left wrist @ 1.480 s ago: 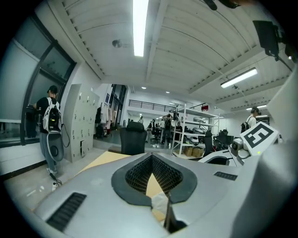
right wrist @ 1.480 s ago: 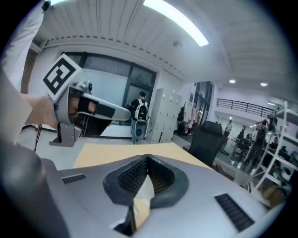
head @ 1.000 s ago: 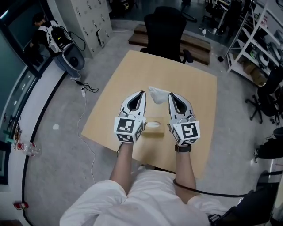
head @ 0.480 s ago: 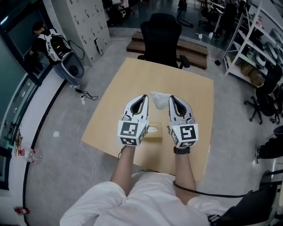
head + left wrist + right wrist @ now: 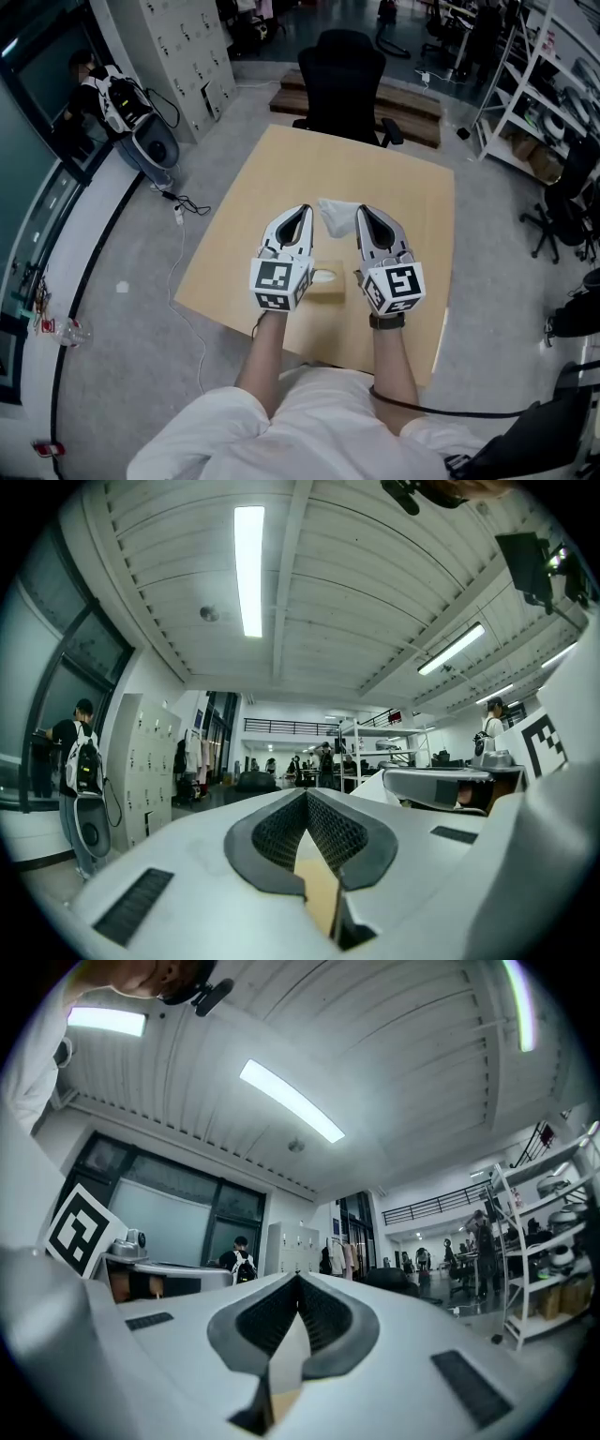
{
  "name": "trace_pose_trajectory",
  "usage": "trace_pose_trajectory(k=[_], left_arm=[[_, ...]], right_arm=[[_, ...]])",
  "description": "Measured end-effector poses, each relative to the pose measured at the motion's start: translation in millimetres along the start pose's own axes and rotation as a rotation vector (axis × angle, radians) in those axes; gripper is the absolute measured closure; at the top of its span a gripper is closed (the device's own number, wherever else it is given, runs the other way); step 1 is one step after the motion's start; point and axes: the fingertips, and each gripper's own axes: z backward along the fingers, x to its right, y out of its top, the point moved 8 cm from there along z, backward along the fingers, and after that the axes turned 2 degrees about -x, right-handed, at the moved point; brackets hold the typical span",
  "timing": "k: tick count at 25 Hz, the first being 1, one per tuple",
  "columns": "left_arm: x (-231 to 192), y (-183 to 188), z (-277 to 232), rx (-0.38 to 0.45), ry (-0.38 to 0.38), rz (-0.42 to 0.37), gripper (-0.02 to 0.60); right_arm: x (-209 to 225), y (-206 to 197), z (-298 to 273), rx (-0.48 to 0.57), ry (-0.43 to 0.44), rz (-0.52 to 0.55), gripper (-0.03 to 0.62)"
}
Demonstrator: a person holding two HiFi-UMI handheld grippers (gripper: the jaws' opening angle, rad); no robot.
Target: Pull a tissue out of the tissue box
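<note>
1. a light wooden desk [image 5: 281,178] stands on a grey floor in a big workshop room. a black chair [image 5: 345,70] is at its far side, grey lockers [image 5: 187,37] are far to the left and white shelves [image 5: 562,84] are on the right.
2. the tissue box [image 5: 332,290] is on the near part of the desk, between the two grippers and close to their marker cubes. a little white paper shows in its top opening.
3. a loose white tissue [image 5: 336,216] is farther away than the box, between the tips of the two grippers. it is closer to the right one and touches its tip.
4. the left gripper [image 5: 302,210] is on the left of the box and points level, away from the person. its jaws are together at the tip with nothing between them. only the tan desk shows through the slit behind the tip.
5. the right gripper [image 5: 361,212] is on the right of the box and points almost level too. its jaws are closed, and in the right gripper view white paper fills the slit under the tip, so it seems to pinch the tissue there.
6. both bare forearms reach from the near edge of the desk, and each marker cube is at the near end of its gripper.
</note>
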Motion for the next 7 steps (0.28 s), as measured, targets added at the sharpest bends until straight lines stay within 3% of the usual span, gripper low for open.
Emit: trace_pose_trajectory(k=[7], left_arm=[[1.5, -0.8, -2.5, -0.009, -0.004, 0.015, 0.580]], right_arm=[[3.8, 2.2, 2.7, -0.020, -0.003, 0.012, 0.591]])
